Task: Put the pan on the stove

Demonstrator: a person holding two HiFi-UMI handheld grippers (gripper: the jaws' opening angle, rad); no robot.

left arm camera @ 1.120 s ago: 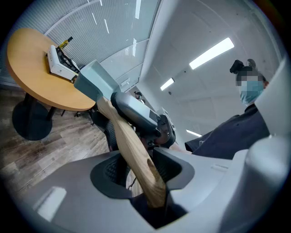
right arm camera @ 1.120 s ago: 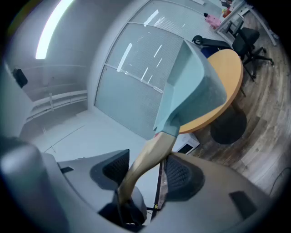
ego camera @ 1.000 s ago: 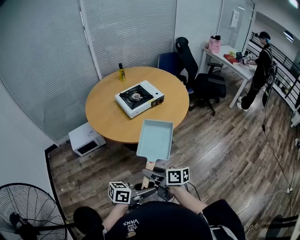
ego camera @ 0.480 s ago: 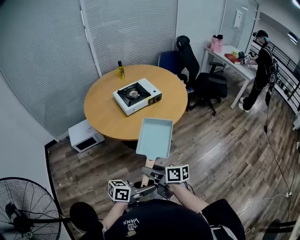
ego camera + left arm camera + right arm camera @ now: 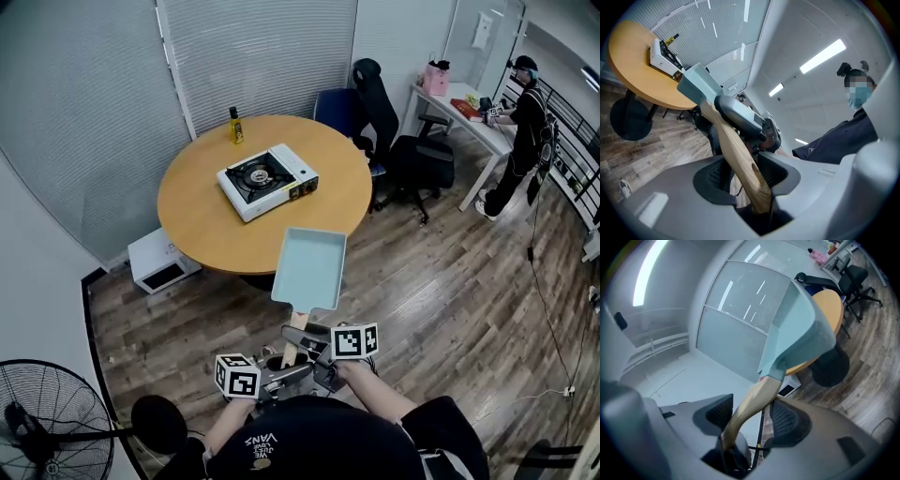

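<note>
In the head view the pan, a shallow rectangular tray in pale teal, is empty, its floor bare and its rim unbroken. It hangs in the air over the wood floor just off the near edge of the round table, not touching it. The stove, a white single-burner unit, sits near the table's middle with nothing on its burner, and 1 small yellow bottle stands at the far edge. Both forearms reach forward from the bottom of the frame and meet at the pan's wooden handle. The left gripper comes in from the left and takes the handle's near end. The right gripper comes in from the right and grips it a little nearer the pan. In the left gripper view the left gripper has its jaws drawn in to a middling gap around the handle. The handle runs up past the right gripper to the pan. In the right gripper view the right gripper has its jaws set wider, with the handle passing between them up to the pan's teal underside.
</note>
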